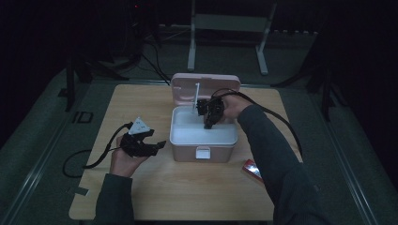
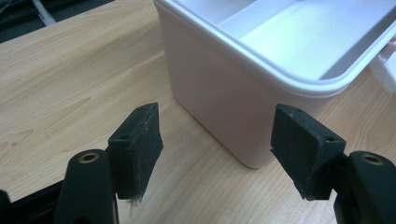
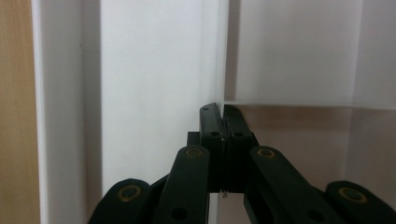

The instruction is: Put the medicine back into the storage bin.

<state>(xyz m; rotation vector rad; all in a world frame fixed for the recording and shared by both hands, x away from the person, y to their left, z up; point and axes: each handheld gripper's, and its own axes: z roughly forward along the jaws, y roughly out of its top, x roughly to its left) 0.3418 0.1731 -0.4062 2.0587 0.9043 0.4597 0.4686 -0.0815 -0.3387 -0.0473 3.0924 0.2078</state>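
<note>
Landmark: pink storage box [image 1: 202, 151], lid [image 1: 184, 87] standing open at its far edge, near the middle of the wooden table [image 1: 187, 192].
Right gripper [image 1: 208, 123]: reaches down into the box at its far right part; jaws fully closed, pads pressed together along a thin white divider edge [image 3: 219, 56] of the inner tray [image 1: 187, 133].
Held item: possibly the tray divider or something very thin between the pads; cannot tell from the right gripper view, which is close and flat-lit.
Left gripper [image 1: 151, 140]: just left of the box, jaws wide apart, nothing between them; the box's near corner [image 2: 243, 140] lies ahead of the pads [image 2: 140, 149].
Step in hand (judgement): lifting or seating the inner tray.
Technique: pull straight up, keep wrist vertical so the tray does not bind on the box walls.
Support: bring the left gripper against the box wall to stop it sliding.
Risk: thin edge may slip from the pinch.
Other: red object [image 1: 252, 169] right of the box, near the table edge, uninvolved.
</note>
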